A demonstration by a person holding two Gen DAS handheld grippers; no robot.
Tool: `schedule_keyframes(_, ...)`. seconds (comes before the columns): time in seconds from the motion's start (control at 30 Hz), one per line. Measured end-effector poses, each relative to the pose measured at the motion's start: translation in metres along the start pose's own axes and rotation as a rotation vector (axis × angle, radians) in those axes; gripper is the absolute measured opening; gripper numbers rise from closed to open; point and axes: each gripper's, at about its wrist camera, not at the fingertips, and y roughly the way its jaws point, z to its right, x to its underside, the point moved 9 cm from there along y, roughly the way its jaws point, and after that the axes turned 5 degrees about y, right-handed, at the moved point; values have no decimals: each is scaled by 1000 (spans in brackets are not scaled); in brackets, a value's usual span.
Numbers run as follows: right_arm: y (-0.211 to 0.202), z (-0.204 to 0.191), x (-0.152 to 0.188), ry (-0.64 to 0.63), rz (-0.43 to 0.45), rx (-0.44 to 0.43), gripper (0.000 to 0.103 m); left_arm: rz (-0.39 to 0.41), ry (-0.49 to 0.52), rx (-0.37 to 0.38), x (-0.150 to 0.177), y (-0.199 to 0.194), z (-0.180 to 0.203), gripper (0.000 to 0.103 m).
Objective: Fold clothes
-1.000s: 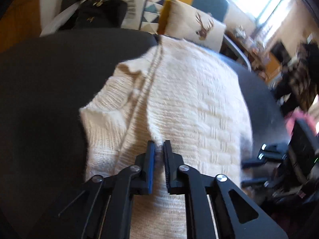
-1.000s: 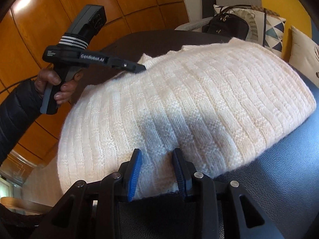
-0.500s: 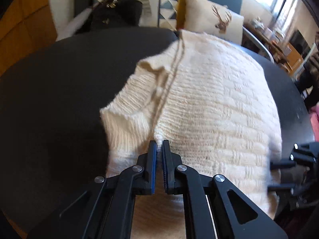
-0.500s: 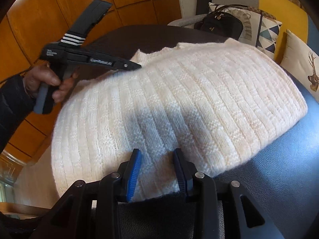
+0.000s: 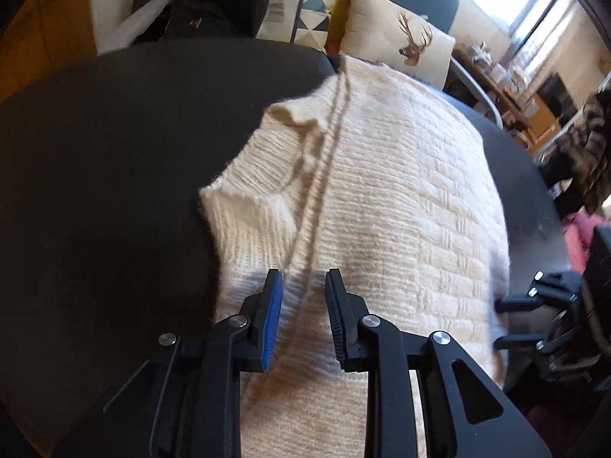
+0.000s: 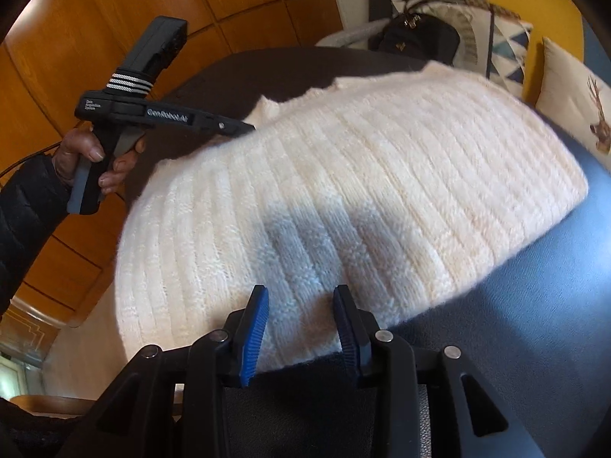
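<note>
Left wrist view
Left gripper (image 5: 303, 284): fingers parted, nothing pinched; the blue-padded tips hover over the near edge of the sweater.
Sweater (image 5: 401, 206): cream knit, folded, lying on the dark table (image 5: 114, 175); it spreads ahead of the tips and to their right, and a folded seam runs from between the tips toward the far edge.
Sleeve flap (image 5: 252, 221): pokes out ahead and to the left of the left finger.
Right gripper (image 5: 508, 322): seen at the right edge, tips at the sweater's right border, with a gap between the fingers.
Background: black handbag (image 5: 217, 7) and deer cushion (image 5: 401, 42) beyond the table's far edge.

Right wrist view
Right gripper (image 6: 301, 297): fingers spread apart, holding nothing; the sweater's near hem lies between and just ahead of them.
Sweater (image 6: 362, 191): fills the space ahead, ribbing running away from the tips.
Left gripper (image 6: 248, 128): far ahead and to the left, tip at the sweater's far-left edge; from this side it is unclear how wide it stands.
Hand (image 6: 91, 156): wrapped around that gripper's handle, dark sleeve behind it.
</note>
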Motion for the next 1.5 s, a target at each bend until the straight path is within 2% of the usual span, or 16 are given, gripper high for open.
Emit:
schedule_keyframes(0.1, 2, 0, 0, -3, -2, 1, 36, -7, -2, 36, -2, 3, 0, 34)
schedule_keyframes(0.3, 6, -3, 0, -28, -3, 14, 39, -21, 3, 136, 0, 5, 9, 34)
schedule_keyframes(0.4, 9, -4, -2, -35, -9, 22, 40, -3, 21, 148, -2, 3, 14, 28)
schedule_keyframes(0.47, 10, -5, -3, -40, -13, 27, 40, 14, 42, 120, -5, 3, 16, 9)
schedule_keyframes(0.5, 11, -5, -3, -41, -15, 29, 40, 20, 60, 81, -6, 3, 16, 4)
schedule_keyframes(0.63, 9, -4, -4, -30, -12, 45, 39, 63, 88, 31, -8, -7, 22, 1)
schedule_keyframes(0.83, -19, 0, -14, 7, 67, 28, 40, 138, 111, -25, -12, -31, 27, 1)
schedule_keyframes(1.0, -14, 3, -7, -13, 29, 54, 43, 3, 31, -6, -2, -3, 5, 8)
schedule_keyframes(1.07, -6, 1, -5, -44, 14, 68, 43, 0, 1, 8, -1, 4, -1, 16)
schedule_keyframes(1.13, 5, -1, -3, -81, -6, 95, 43, 0, -48, 80, 0, 6, -2, 25)
schedule_keyframes(1.23, 18, -6, -1, -167, -11, 145, 56, 0, -73, 114, 2, 7, -1, 27)
schedule_keyframes(1.3, 21, -12, 1, -255, 1, 193, 56, 17, -32, 85, 1, 4, 5, 22)
schedule_keyframes(1.33, 22, -14, 2, -280, -10, 210, 55, 31, -7, 61, 1, 1, 8, 6)
schedule_keyframes(1.4, 23, -15, -3, -278, -39, 212, 40, 61, 43, 14, -1, -4, 15, 2)
schedule_keyframes(1.47, 23, -16, -8, -286, -32, 217, 15, 117, 65, -12, -7, -18, 21, 1)
schedule_keyframes(1.5, 22, -18, -10, -289, -25, 220, 10, 147, 73, -24, -10, -25, 23, 1)
